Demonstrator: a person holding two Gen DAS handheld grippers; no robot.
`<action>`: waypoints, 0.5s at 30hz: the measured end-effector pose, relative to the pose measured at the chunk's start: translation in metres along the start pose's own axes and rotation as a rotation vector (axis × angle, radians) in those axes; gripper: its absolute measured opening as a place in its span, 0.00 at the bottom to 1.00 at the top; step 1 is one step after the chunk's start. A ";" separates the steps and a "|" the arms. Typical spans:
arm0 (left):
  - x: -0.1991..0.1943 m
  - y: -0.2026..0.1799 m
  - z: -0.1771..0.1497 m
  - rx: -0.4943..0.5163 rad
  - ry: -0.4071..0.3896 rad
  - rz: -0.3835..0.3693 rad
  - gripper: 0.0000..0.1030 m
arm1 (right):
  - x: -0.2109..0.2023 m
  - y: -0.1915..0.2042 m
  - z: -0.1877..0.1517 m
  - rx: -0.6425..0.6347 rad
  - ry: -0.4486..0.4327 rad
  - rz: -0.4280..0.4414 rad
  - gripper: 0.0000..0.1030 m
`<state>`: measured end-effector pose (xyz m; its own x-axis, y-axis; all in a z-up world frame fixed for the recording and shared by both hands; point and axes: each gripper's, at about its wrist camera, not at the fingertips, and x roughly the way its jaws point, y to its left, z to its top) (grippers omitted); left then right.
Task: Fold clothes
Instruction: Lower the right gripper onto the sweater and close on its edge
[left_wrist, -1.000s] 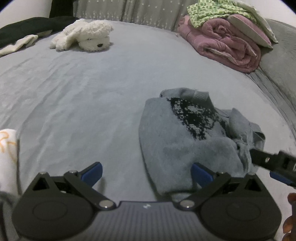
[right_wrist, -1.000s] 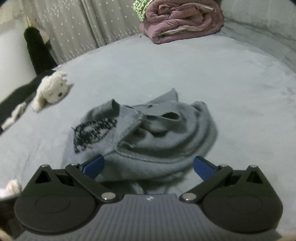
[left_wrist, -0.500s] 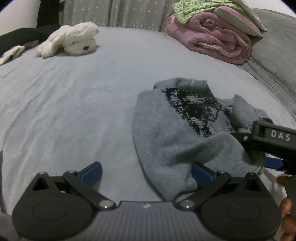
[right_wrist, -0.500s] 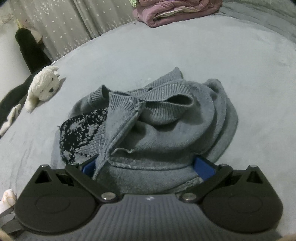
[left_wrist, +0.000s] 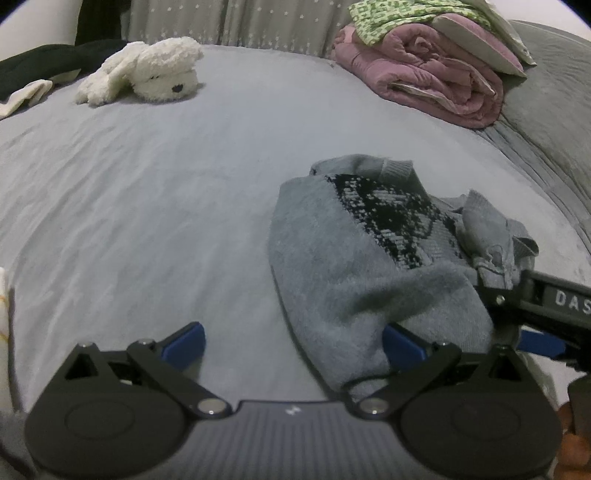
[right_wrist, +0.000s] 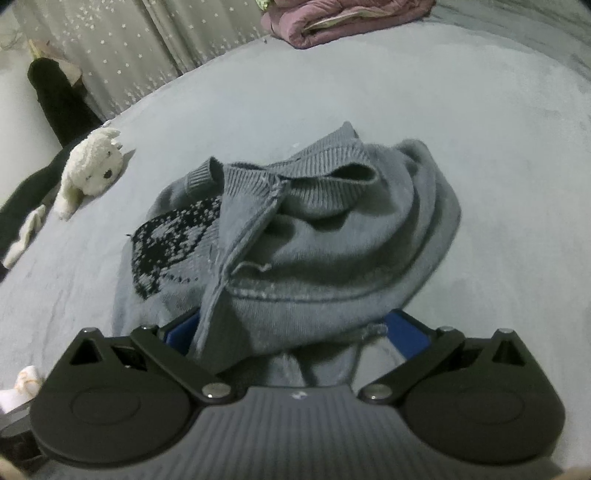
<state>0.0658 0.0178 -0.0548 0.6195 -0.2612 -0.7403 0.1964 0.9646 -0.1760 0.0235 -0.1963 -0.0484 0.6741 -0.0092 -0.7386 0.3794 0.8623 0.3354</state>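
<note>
Lying on the bed (left_wrist: 147, 192): one grey sweater (left_wrist: 369, 266), one white plush toy (left_wrist: 147, 74), one rolled pink quilt (left_wrist: 436, 85), one green patterned cloth (left_wrist: 399, 14). Two tongs are showing: left (left_wrist: 293, 345), right (right_wrist: 295, 332).

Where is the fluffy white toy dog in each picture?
Left wrist view: the white toy dog lies at the upper left, on the far side of the bed.
Right wrist view: the toy dog sits at the left edge, about a third of the way down.
Shared landmark: the grey sweater lies nearer the camera than the toy in both views.
</note>
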 end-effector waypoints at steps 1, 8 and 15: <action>-0.001 0.000 0.000 0.003 0.000 0.001 1.00 | -0.003 -0.002 -0.001 0.010 0.003 0.007 0.95; -0.010 -0.001 -0.001 0.011 -0.006 -0.008 1.00 | -0.017 -0.012 -0.007 0.101 0.017 0.083 0.60; -0.016 -0.001 0.001 0.022 -0.004 -0.044 0.99 | -0.023 -0.014 -0.004 0.115 0.012 0.166 0.10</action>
<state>0.0558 0.0209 -0.0422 0.6127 -0.3035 -0.7297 0.2405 0.9511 -0.1936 0.0003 -0.2060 -0.0385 0.7264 0.1348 -0.6739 0.3339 0.7879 0.5175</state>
